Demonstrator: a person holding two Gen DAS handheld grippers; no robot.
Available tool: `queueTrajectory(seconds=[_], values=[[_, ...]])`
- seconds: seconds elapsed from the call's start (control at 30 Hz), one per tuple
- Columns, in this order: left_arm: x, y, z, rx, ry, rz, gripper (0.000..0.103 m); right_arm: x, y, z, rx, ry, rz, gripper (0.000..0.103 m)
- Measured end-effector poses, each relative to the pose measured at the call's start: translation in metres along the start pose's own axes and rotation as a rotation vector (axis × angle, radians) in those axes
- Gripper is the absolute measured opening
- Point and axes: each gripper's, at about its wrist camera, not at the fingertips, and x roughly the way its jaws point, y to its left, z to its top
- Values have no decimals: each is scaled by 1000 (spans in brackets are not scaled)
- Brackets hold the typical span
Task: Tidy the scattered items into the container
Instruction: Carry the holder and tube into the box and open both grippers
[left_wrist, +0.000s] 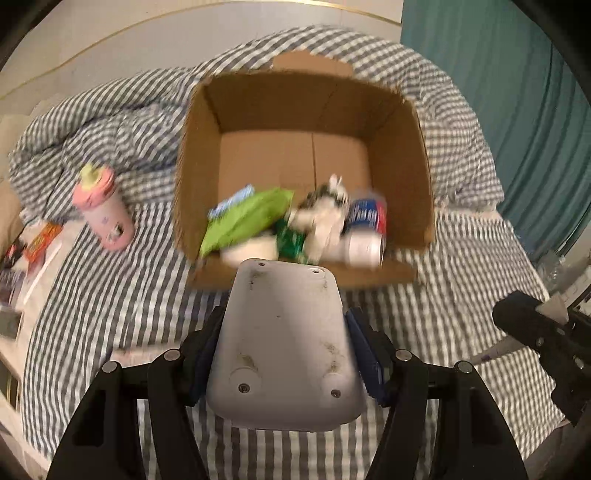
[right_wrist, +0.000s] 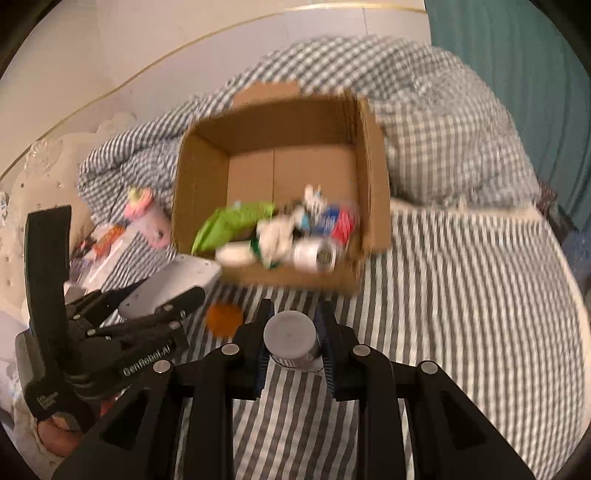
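Note:
An open cardboard box lies on the striped bed and holds a green pouch, a white plush toy and a can. My left gripper is shut on a flat white plastic device, just in front of the box; it also shows in the right wrist view. My right gripper is shut on a small grey-capped jar, in front of the box. A pink bottle stands left of the box.
An orange round object lies on the sheet between the grippers. Snack packets and papers lie at the left bed edge. A rumpled checked duvet is piled behind the box. A teal curtain hangs at right.

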Motion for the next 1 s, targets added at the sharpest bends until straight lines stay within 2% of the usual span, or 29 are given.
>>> queueTrajectory(seconds=[0.13, 0.27, 0.5, 0.53, 0.57, 0.6, 0.63, 0.67, 0.77, 1.0], values=[[19, -2, 46, 23, -38, 25, 66, 17, -5, 51, -3, -47, -4, 23], [49, 4, 85, 13, -39, 38, 66, 51, -13, 96, 13, -53, -24, 23], [100, 4, 118, -12, -16, 48, 66, 117, -22, 132, 21, -2, -40, 23], [106, 3, 121, -10, -9, 54, 68, 123, -23, 136, 23, -9, -54, 31], [110, 2, 123, -3, -12, 65, 71, 128, -23, 139, 23, -3, -72, 44], [111, 0, 124, 4, -21, 80, 84, 134, -24, 142, 25, 6, -99, 74], [110, -1, 125, 10, -31, 105, 92, 135, -25, 143, 28, -5, -113, 79], [107, -2, 126, 14, -45, 125, 103, 133, -26, 144, 31, -19, -111, 79], [92, -4, 125, 40, -90, 153, 103, 124, -26, 143, 27, -30, -124, 80], [54, -2, 104, 45, -87, 151, 103, 83, -26, 124, 36, -37, -140, 80]])
